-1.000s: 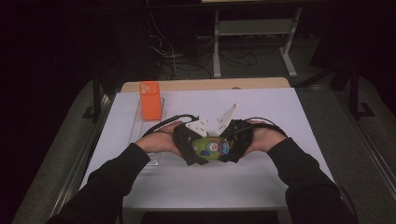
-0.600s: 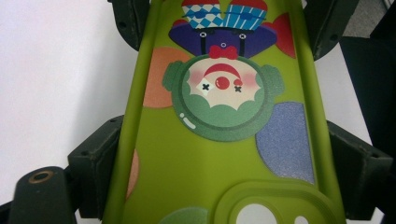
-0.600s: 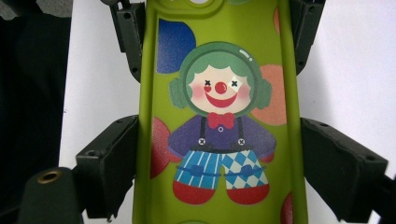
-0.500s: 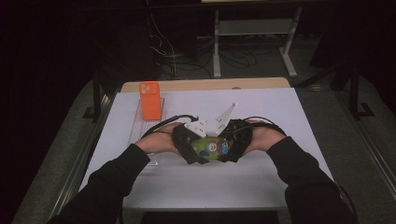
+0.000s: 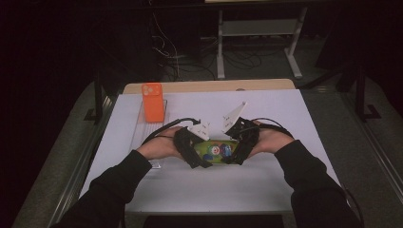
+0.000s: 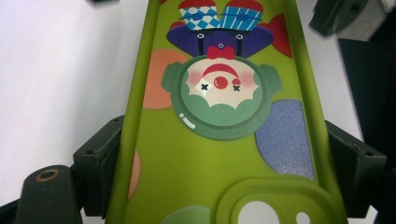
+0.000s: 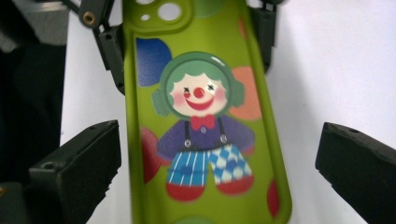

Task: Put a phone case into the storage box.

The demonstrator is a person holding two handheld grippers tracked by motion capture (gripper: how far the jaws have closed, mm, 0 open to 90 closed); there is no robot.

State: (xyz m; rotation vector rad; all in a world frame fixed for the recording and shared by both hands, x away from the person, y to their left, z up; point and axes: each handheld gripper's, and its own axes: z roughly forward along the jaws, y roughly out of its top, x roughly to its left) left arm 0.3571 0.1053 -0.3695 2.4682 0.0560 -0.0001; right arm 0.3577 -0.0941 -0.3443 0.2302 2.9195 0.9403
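Case (image 5: 215, 151) lies mid-desk (image 5: 304, 118) between both grippers, seen from above; orange phone (image 5: 153, 108) stands well apart. Left gripper (image 6: 224, 154) view: fingers (image 6: 100, 154) have just clamped the case's camera end. Right gripper (image 7: 219, 168) view: fingers (image 7: 81, 161) have just spread, clear of both edges. Risk: single-end hold, so the soft case may sag or twist free when lifted.
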